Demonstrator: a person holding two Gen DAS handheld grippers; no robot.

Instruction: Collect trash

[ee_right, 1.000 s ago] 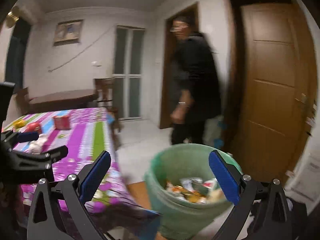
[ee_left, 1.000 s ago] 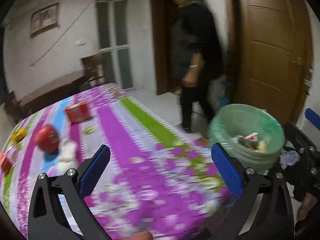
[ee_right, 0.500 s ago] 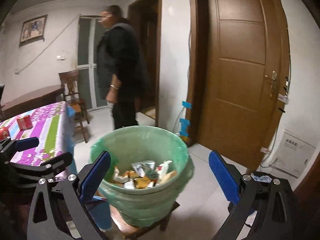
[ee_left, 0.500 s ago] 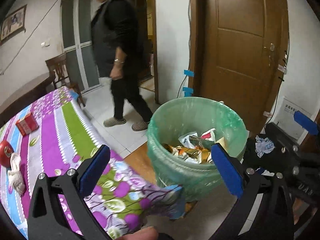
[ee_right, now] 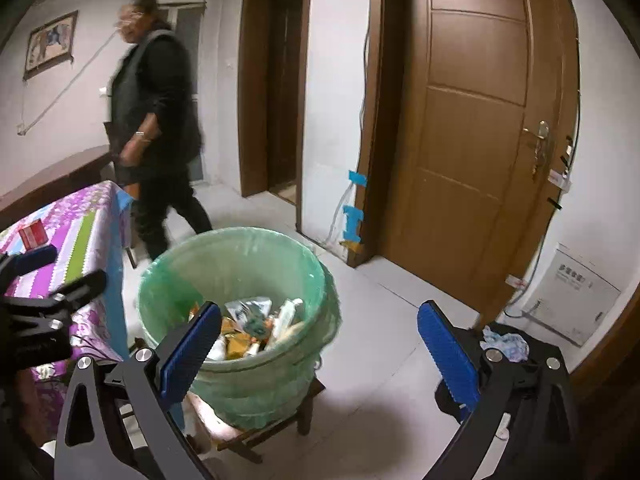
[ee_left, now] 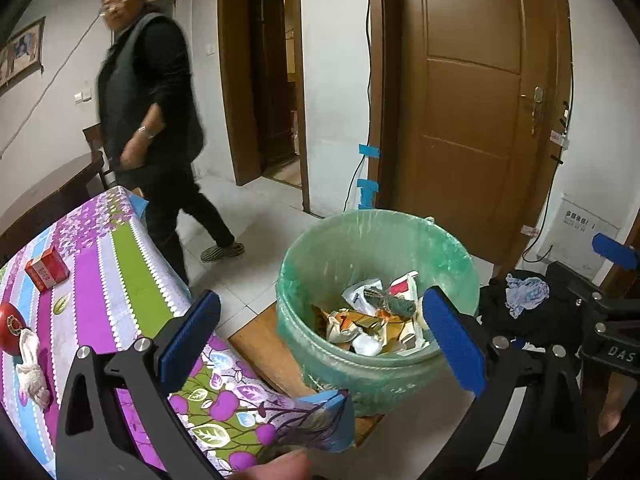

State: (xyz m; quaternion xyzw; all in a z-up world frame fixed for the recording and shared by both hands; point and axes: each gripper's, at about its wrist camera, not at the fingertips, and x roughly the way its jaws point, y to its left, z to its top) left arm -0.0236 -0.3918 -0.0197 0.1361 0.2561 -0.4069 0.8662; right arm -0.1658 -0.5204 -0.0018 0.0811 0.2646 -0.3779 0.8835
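Here I look from both of my grippers toward the green bin (ee_left: 378, 308), which stands on a low wooden stool (ee_right: 276, 426) beside the table. The bin is lined with a green plastic bag, and inside it lies a heap of wrappers and packets (ee_left: 372, 320).

My left gripper (ee_left: 320, 346) has its jaws spread wide, with nothing between the blue pads; through the gap I see the corner of the table and the near wall of the bin. My right gripper (ee_right: 318, 352) is the same, jaws wide apart and empty, and it hangs over the floor just right of the bin.

On the table there is a purple, green and white flowered tablecloth (ee_left: 120, 280). On the cloth remain a small red box (ee_left: 47, 268) near the far end, a red round object (ee_left: 11, 328) at the left edge, and a crumpled white tissue (ee_left: 32, 372) touching it on the near side. These are well apart from the bin.

On the floor to the right of the bin sits a dark bundle with a crumpled pale blue tissue (ee_right: 505, 343) on top.

Behind the table a person in dark clothes (ee_left: 156, 120) walks across the tiled floor, blurred. A brown door (ee_right: 476, 140) is closed in the wall behind the bin.
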